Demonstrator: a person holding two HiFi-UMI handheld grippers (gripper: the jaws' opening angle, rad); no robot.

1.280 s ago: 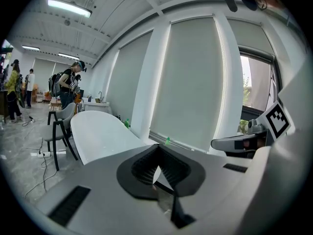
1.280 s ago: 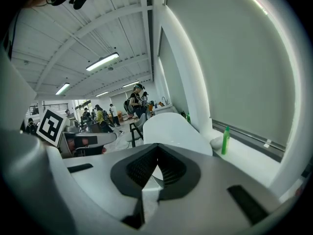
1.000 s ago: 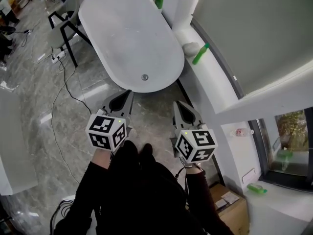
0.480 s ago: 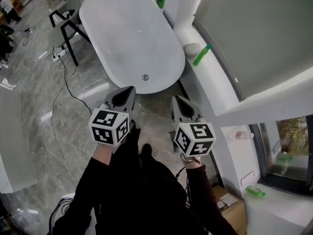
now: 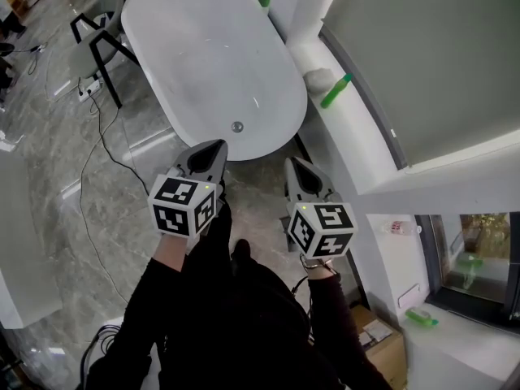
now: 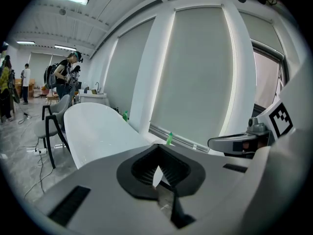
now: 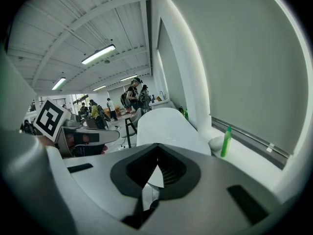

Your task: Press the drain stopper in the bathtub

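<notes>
Drain stopper [image 5: 237,126], small and round, set in the floor of the white bathtub [image 5: 195,39], close to the tub's near end. Untouched, with left gripper [image 5: 216,146] and right gripper [image 5: 291,163] held side by side above the grey marble floor [image 5: 146,177], by that near end and pointing toward it. Jaws of both pressed together, nothing between them. Green bottle [image 5: 334,90] upright on the white window ledge [image 5: 357,136] beside the tub; black-legged chair [image 5: 97,39] and trailing cable [image 5: 96,169] on the opposite side.
</notes>
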